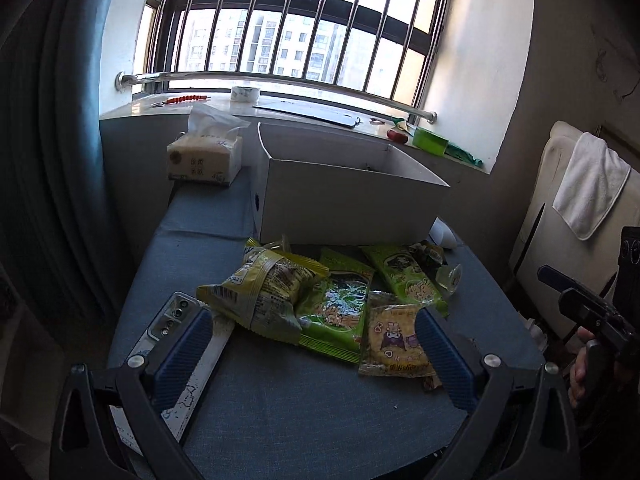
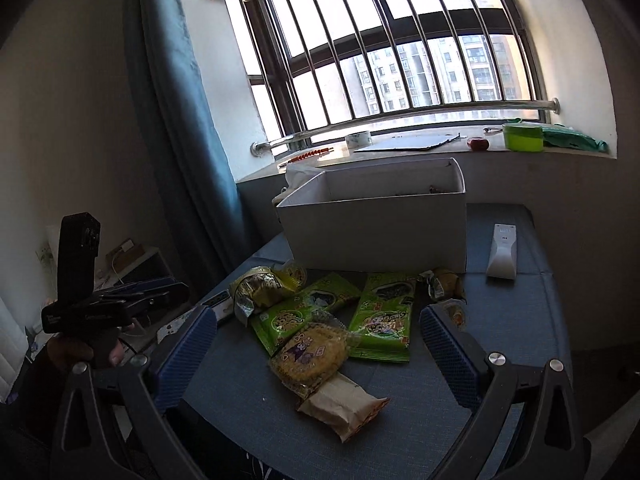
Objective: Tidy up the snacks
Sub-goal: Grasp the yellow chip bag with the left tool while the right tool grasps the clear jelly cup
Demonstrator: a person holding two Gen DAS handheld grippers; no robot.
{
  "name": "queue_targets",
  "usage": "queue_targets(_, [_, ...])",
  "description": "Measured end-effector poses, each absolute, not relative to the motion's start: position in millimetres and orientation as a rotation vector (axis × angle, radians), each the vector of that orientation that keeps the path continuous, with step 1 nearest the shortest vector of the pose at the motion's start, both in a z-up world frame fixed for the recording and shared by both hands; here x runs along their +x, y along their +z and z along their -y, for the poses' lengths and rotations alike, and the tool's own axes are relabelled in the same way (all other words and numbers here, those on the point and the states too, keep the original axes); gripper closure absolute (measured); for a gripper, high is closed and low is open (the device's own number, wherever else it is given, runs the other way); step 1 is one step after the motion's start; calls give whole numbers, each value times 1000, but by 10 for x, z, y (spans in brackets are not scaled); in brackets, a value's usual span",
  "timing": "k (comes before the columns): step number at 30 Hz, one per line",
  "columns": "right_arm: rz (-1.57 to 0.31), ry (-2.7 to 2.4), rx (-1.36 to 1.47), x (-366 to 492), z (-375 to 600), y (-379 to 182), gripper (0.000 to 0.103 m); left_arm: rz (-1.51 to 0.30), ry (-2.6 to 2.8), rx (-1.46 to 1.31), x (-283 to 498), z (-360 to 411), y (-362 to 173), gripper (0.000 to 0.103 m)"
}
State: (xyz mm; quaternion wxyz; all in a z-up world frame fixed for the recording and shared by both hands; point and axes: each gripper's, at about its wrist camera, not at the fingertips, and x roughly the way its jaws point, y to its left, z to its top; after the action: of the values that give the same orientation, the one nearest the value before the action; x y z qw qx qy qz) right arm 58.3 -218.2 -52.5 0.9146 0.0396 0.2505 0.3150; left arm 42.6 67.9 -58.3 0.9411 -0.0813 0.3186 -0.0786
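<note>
A blue tabletop carries a white box, with the snacks heaped just in front of it. Left gripper and right gripper hover above them, fingers wide, holding nothing.

1. A tissue pack stands at the far left of the table, a sheet sticking up from its top.
2. A phone lies camera-side up at the table's near left edge.
3. A white remote lies on the blue cloth at the right.
4. On the windowsill sit a tape roll, a string of orange beads, a flat grey sheet, a small red object and a green tub.
5. A blue curtain hangs left of the barred window.
6. A white towel drapes over a pale chair back.
</note>
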Motion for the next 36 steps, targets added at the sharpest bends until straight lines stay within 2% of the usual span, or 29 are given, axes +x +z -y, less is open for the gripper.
queue_targets(18, [-555, 642, 105, 628, 2199, -652, 0, -990, -171, 68, 1620, -644, -1244, 2])
queue_targets(19, [-557, 639, 107, 636, 2207, -660, 0, -982, -186, 77, 1612, -626, -1248, 14])
queue_targets(20, [-561, 636, 109, 648, 2213, -667, 0, -970, -190, 92, 1593, -607, -1244, 34])
queue_targets(23, [-575, 626, 117, 680, 2224, -695, 0, -935, -162, 116, 1515, -580, -1199, 51])
queue_targets(36, [-645, 522, 92, 1218, 2379, -951, 0, -652, -182, -183, 623, -709, -717, 53])
